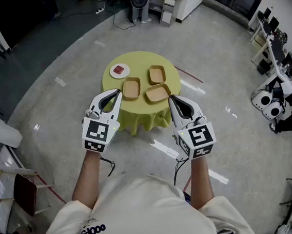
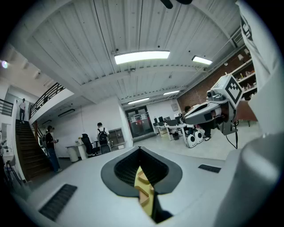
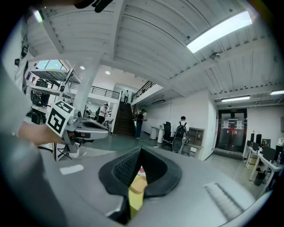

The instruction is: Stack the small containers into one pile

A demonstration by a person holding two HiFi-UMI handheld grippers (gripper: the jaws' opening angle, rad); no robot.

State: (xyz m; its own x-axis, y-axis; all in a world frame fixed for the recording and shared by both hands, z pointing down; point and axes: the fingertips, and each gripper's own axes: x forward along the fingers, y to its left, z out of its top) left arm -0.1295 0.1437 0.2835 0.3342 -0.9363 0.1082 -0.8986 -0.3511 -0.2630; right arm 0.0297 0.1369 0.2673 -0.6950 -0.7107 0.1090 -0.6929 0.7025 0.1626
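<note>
So at this point nothing had been stacked yet. All three tan tubs sat separately on the little round table [image 1: 139,60] with the yellow-green cloth: the left container [image 1: 131,88], the far container [image 1: 157,74], and the near container [image 1: 157,93] close to the front edge. A white plate [image 1: 120,70] with something red on it sat behind them. The left gripper [image 1: 116,93] and right gripper [image 1: 171,100] both hung roughly level on the near side of the table, fingers pressed together with nothing pinched. Through each gripper's own view you could only just see the table in the slot below the tips. What I'd worry about: those tubs look shallow and light, so coming in with the fingers closed would probably just shove one along the cloth. The near one could slide off the edge. A grab on a thin rim might also tip the tub or bunch up the cloth. And the plate isn't part of the pile, so mistaking it for a tub would mess things up.
</note>
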